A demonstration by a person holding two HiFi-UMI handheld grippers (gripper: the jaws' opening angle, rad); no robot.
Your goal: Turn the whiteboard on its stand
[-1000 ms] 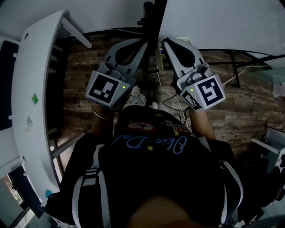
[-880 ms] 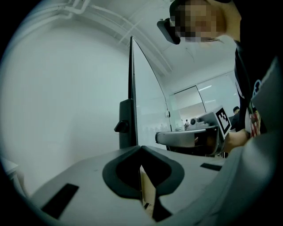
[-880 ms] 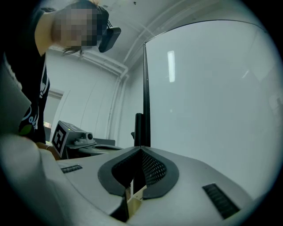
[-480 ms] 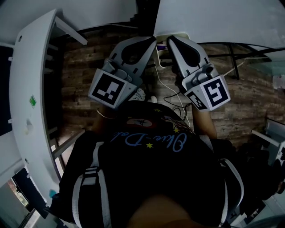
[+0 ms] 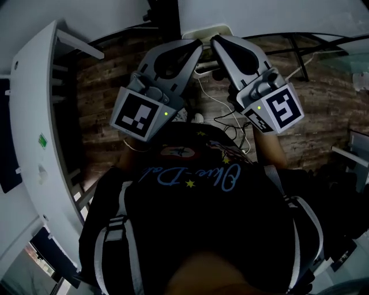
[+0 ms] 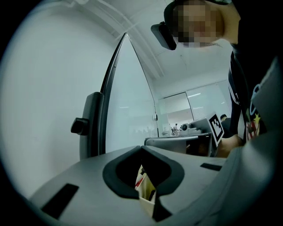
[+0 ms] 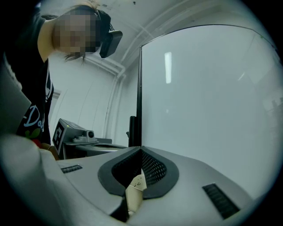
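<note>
Plainly blank whiteboard [image 7: 199, 110], dark-edged

Whiteboard [image 5: 271, 17] — most of it beyond the head view's top edge

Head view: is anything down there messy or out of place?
Only the cables: white and dark leads sprawl loose over the floor in front of the person, a likely trip risk. Nothing looks broken.

Dark wood-plank floor [image 5: 104, 115], white table [image 5: 29, 115] at left.
</note>
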